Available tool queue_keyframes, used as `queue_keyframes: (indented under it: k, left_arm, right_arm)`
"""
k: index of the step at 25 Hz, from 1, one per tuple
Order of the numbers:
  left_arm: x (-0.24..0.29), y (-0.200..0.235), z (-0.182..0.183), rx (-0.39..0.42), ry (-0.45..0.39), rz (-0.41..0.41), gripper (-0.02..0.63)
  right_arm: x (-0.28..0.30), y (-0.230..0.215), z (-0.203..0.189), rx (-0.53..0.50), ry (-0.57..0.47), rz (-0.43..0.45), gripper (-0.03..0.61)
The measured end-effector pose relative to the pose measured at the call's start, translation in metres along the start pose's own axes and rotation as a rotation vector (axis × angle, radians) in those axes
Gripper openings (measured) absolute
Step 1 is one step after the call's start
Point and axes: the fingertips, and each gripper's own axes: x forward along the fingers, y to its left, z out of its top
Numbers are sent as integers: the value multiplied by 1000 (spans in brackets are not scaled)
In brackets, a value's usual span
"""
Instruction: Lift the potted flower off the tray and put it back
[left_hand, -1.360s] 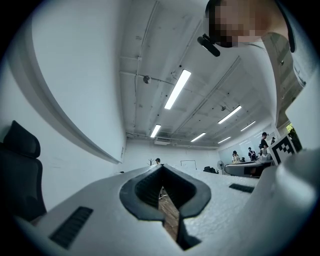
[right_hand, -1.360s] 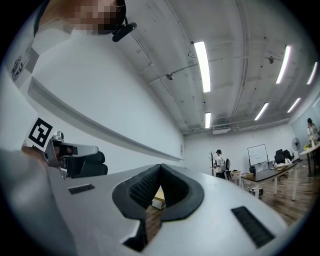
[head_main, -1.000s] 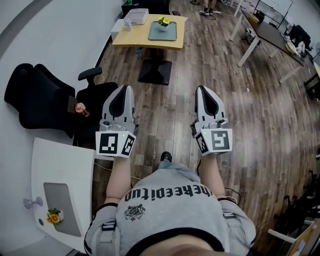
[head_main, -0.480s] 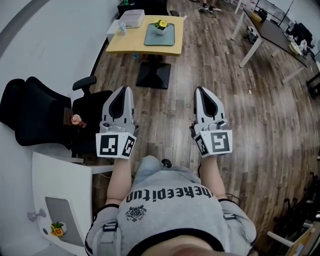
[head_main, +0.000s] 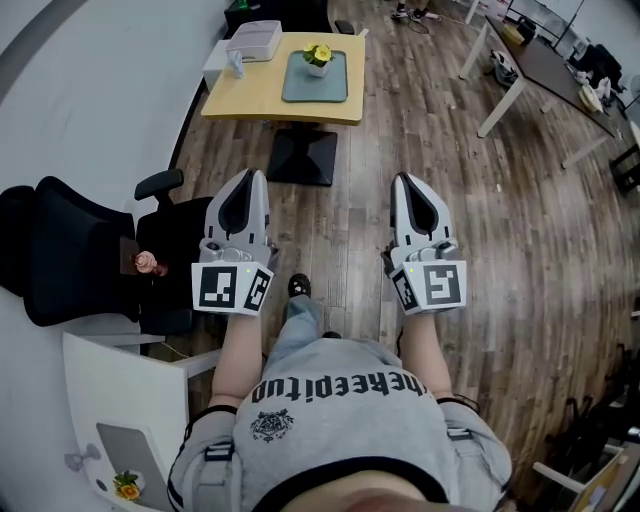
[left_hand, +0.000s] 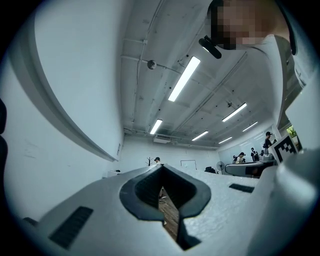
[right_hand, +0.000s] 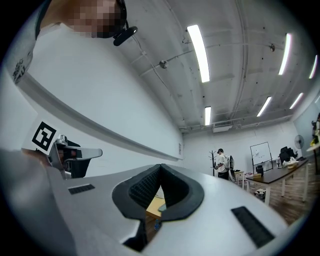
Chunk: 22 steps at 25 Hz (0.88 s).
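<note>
The potted flower, yellow blooms in a small white pot, stands on a grey-green tray on a yellow table far ahead at the top of the head view. My left gripper and right gripper are held side by side over the wood floor, well short of that table. Both are shut with nothing between the jaws. The left gripper view shows the left gripper closed, with floor in the gap below its tips. Under the closed right gripper a corner of the yellow table shows.
A white box sits on the yellow table's left end above its black base. A black office chair stands at the left. A white table at lower left carries another small flower pot. Long desks stand at far right.
The yellow table with the flower has come nearer in the head view, while the chair and white table have slid back and down. Both grippers stay shut and level in front of the person.
</note>
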Motion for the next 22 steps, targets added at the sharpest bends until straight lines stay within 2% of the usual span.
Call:
queue_keyframes:
  k: [12, 22]
  left_arm:
    - [129, 93, -22, -3, 2, -71, 3]
    - [199, 165, -44, 0, -1, -109, 3]
  right_arm:
    - [144, -29, -21, -20, -5, -72, 2]
    - [236, -29, -47, -22, -19, -110, 2]
